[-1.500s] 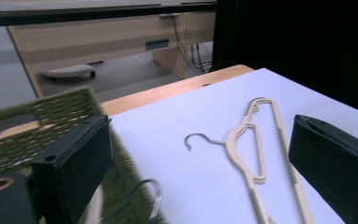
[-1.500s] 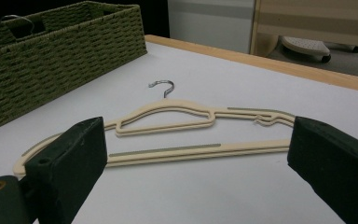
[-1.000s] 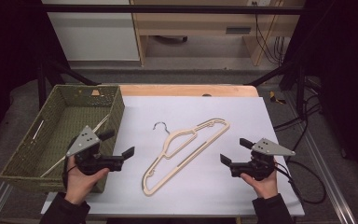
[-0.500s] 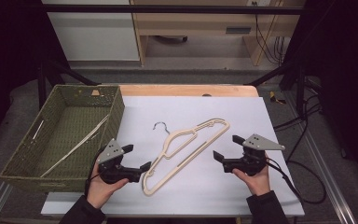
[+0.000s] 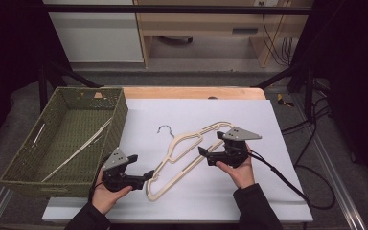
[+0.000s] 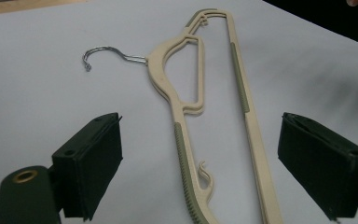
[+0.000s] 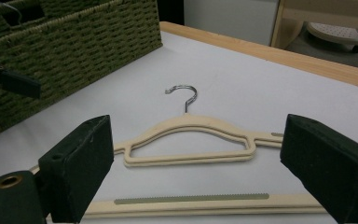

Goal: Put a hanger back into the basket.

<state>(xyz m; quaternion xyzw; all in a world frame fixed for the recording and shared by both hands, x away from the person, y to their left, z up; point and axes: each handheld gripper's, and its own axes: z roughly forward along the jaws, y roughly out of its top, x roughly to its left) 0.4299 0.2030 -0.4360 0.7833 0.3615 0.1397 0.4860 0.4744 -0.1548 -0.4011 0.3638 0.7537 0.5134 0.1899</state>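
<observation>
The hanger point(image 5: 191, 155), cream with a metal hook point(image 5: 165, 129), lies flat on the white sheet point(image 5: 268, 124) at the middle of the high view, running from lower left to upper right, hook toward the top. The left gripper point(image 5: 146, 176) sits at the lower left of that frame, just right of the basket point(image 5: 120, 110), its tips at the hanger's lower end. In the left gripper view its jaws stand wide, one at each lower corner of the frame, and have just been closing a little; the hanger's point(image 6: 186, 130) lower end lies between them on the sheet, with neither pad touching it. The right gripper point(image 5: 203, 152) is right of centre in the high view, pointing left at the hanger's upper arm. In the right gripper view its jaws are also spread wide, with the hanger's point(image 7: 191, 140) long bar running across the bottom of the frame between them and the hook point(image 7: 184, 95) standing above centre; the pads are clear of the bar. The basket point(image 7: 74, 42) fills the upper left of that view, and a few thin sticks point(image 5: 76, 148) lie inside it in the high view.
</observation>
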